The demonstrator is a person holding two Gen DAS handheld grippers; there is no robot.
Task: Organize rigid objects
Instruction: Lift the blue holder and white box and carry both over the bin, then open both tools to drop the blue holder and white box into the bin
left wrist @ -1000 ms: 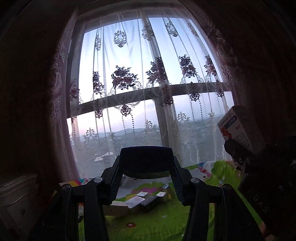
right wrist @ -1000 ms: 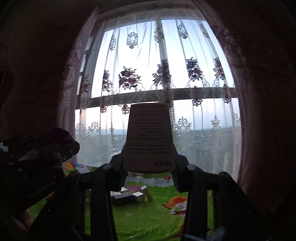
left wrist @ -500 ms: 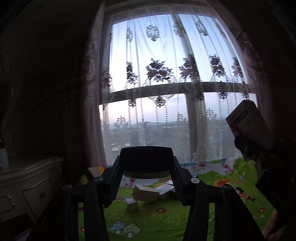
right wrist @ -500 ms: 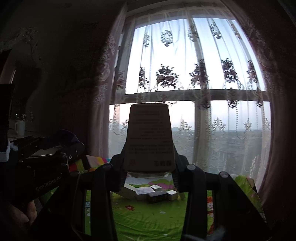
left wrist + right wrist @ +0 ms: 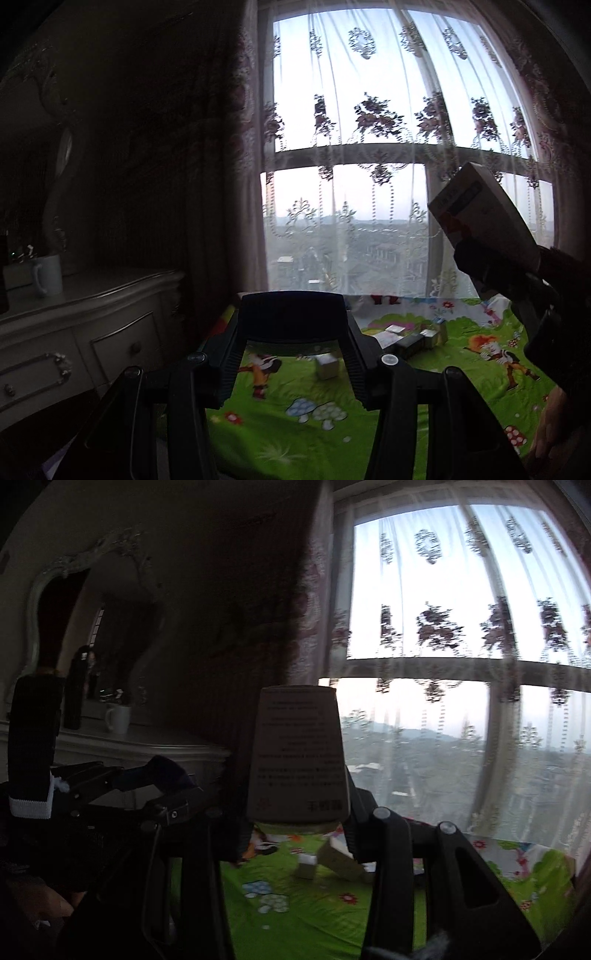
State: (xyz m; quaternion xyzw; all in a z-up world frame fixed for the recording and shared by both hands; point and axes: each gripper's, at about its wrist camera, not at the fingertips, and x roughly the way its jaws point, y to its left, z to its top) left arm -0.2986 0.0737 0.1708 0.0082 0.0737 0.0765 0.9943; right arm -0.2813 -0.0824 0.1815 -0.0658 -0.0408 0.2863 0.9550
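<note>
My left gripper (image 5: 293, 334) is shut on a dark box (image 5: 291, 310) that spans the gap between its fingers. My right gripper (image 5: 299, 814) is shut on a tall beige carton (image 5: 297, 753) with printed text, held upright. In the left wrist view that carton (image 5: 484, 218) shows red and blue print at the right edge, in the right gripper (image 5: 491, 273). In the right wrist view the left gripper (image 5: 166, 786) is at the left with the dark box (image 5: 166, 770). Several small boxes (image 5: 413, 336) lie on the green play mat (image 5: 303, 435), one small box (image 5: 327, 365) apart from them.
A white dresser (image 5: 92, 332) stands at the left with a white mug (image 5: 48, 278) on top and a mirror (image 5: 74, 635) behind. A lace-curtained window (image 5: 388, 184) fills the back. A hand (image 5: 550, 435) shows at the lower right.
Both views have swung left: the window slid right and the dresser and mirror came into view. Both grippers keep hold of their boxes.
</note>
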